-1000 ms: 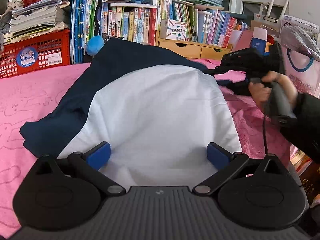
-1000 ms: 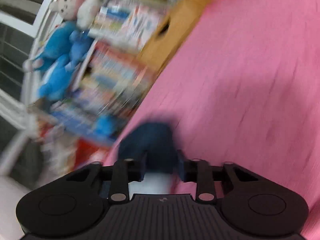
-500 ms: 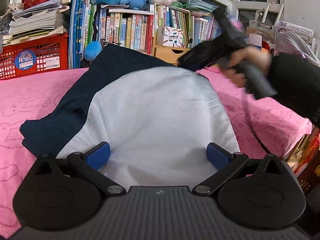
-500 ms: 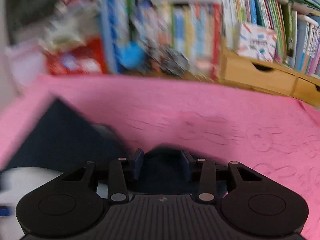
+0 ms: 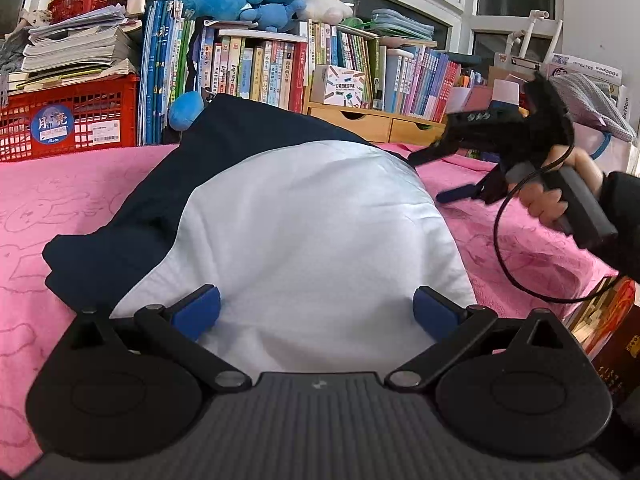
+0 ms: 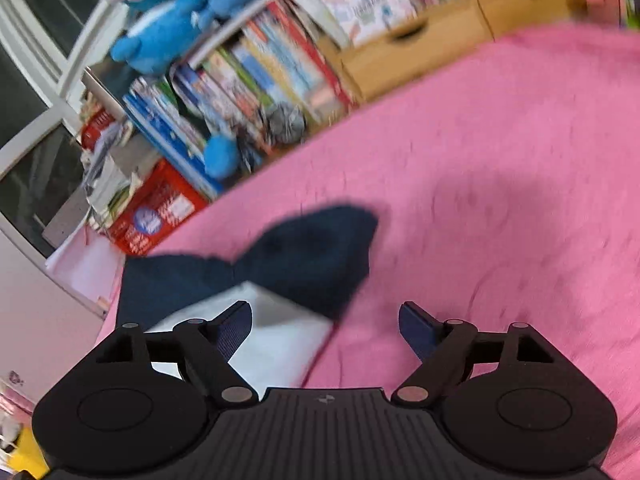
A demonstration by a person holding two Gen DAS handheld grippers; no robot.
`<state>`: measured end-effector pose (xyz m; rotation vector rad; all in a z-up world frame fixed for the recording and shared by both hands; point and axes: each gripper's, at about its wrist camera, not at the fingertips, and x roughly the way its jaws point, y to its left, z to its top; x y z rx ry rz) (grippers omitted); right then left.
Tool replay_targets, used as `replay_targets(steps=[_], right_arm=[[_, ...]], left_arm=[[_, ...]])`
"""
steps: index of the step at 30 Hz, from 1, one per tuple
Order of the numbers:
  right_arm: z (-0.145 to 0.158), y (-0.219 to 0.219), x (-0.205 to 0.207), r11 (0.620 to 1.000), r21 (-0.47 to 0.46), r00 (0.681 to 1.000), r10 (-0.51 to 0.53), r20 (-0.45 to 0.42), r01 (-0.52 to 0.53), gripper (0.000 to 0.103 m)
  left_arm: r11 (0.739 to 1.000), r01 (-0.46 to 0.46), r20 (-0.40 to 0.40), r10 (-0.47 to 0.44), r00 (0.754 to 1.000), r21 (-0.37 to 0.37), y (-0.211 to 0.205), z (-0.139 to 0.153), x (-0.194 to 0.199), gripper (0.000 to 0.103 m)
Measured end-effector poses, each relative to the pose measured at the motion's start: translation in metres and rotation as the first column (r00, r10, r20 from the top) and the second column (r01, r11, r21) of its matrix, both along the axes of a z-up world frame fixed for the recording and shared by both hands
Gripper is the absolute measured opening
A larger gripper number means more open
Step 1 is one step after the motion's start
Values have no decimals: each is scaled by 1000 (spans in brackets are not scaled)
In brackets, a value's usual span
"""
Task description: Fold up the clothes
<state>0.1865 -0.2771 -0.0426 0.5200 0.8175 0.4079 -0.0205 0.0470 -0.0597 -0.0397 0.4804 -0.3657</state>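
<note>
**Ana:** On the pink bed cover, in front of the bookshelf, lies the garment: white body, navy sleeves, spread flat. How would it handle?

**Ben:** Light and limp, I'd judge; soft knit that drapes and slides over itself (no stiffness to hold a crease). Take it at an edge or corner, pinching both layers, not the middle.

**Ana:** And the hand-held grippers?

**Ben:** The left hand-held gripper stands wide apart over the white hem, on the side away from the bookshelf, pads clear of the cloth, nothing held. The right hand-held gripper has just been opening; its jaws are spread and empty, with the navy sleeve lying free beyond them, toward the bookshelf.

**Ana:** Next hold?

**Ben:** Probably the hem corners.
</note>
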Motion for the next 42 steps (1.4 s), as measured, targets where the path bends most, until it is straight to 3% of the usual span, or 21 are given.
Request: replay_targets(steps=[2, 4, 5, 7, 10, 13, 16, 17, 20, 22, 26, 30, 32, 34, 37, 38, 40, 42], right_arm=[[-2, 10, 0, 999, 48, 1000, 6, 6, -6, 78], [-6, 23, 16, 992, 124, 999, 29, -34, -24, 61], [-5, 32, 19, 992, 130, 999, 3, -44, 3, 45], [7, 41, 24, 994, 111, 1000, 20, -10, -19, 30], [44, 57, 30, 996, 39, 990, 72, 123, -77, 23], [75, 82, 55, 993, -62, 975, 107, 197, -97, 23], [90, 114, 100, 975, -199, 953, 151, 263, -100, 27], [87, 118, 110, 968, -239, 959, 135, 249, -74, 34], [79, 128, 128, 939, -344, 973, 86, 216, -7, 42], [79, 128, 101, 924, -383, 952, 113, 285, 5, 55], [80, 137, 12, 853, -522, 855, 268, 444, 4, 56], [66, 145, -58, 822, -549, 814, 419, 402, -152, 55], [46, 152, -77, 784, -570, 825, 478, 302, -245, 56], [29, 156, -92, 749, -598, 818, 515, 256, -285, 56], [36, 150, -112, 755, -557, 776, 565, 282, -346, 55], [42, 142, -119, 778, -507, 762, 567, 314, -370, 58], [50, 133, -125, 814, -488, 776, 516, 362, -314, 66], [50, 130, -124, 842, -501, 806, 434, 402, -203, 66]], left_arm=[[1000, -6, -6, 6, 1000, -3, 0, 1, 0, 103], [1000, -14, -19, 14, 1000, -9, -1, 4, 1, 103], [1000, -16, -33, 16, 999, -20, 0, 6, 3, 103], [999, -21, -59, 19, 998, -37, 2, 12, 8, 103], [999, -3, -4, 3, 1000, -40, 3, 28, 9, 103], [1000, -3, 44, 4, 999, -27, -2, 38, 19, 103], [999, -49, 19, 49, 999, -14, -7, 34, 33, 103], [998, -68, 8, 68, 998, -8, -6, 32, 35, 103], [993, -116, 3, 116, 993, -9, 5, 30, 32, 103], [990, -142, 9, 142, 990, -21, 17, 30, 31, 103], [979, -203, 39, 204, 978, -14, 24, 40, 41, 103], [966, -257, 31, 256, 966, 26, 21, 42, 58, 103], [947, -308, -12, 310, 951, 88, 23, 34, 70, 103], [926, -351, -80, 364, 928, 137, 31, 25, 86, 103], [922, -375, -112, 385, 916, 100, 47, 30, 85, 103], [917, -385, -88, 394, 915, 108, 46, 36, 82, 103], [907, -403, -38, 411, 911, 123, 43, 49, 77, 103], [907, -405, 26, 405, 914, 118, 37, 63, 73, 103]])
